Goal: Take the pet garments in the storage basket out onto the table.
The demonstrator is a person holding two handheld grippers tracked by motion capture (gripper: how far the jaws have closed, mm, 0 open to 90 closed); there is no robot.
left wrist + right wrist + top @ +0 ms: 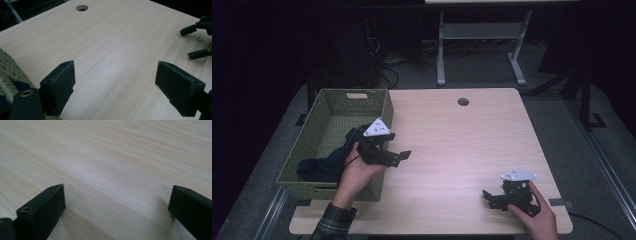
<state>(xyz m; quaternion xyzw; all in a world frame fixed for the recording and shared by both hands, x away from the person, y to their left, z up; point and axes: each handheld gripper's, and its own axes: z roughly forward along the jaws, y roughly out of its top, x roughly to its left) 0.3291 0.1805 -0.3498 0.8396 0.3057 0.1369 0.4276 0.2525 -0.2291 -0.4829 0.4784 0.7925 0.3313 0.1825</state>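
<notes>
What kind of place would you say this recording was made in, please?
Probably a lab or office workspace: a light wooden desk with a cable hole, another desk's metal legs behind on grey carpet, and cables trailing on the floor. A woven basket holds dark cloth.

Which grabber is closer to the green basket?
Left. The left gripper hovers right beside the green basket, at its right wall. The right gripper sits far across the table.

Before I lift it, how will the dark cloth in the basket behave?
The dark cloth lies crumpled in the basket, so it is probably floppy and will hang and drape. It looks light, and may snag on the woven wall.
</notes>
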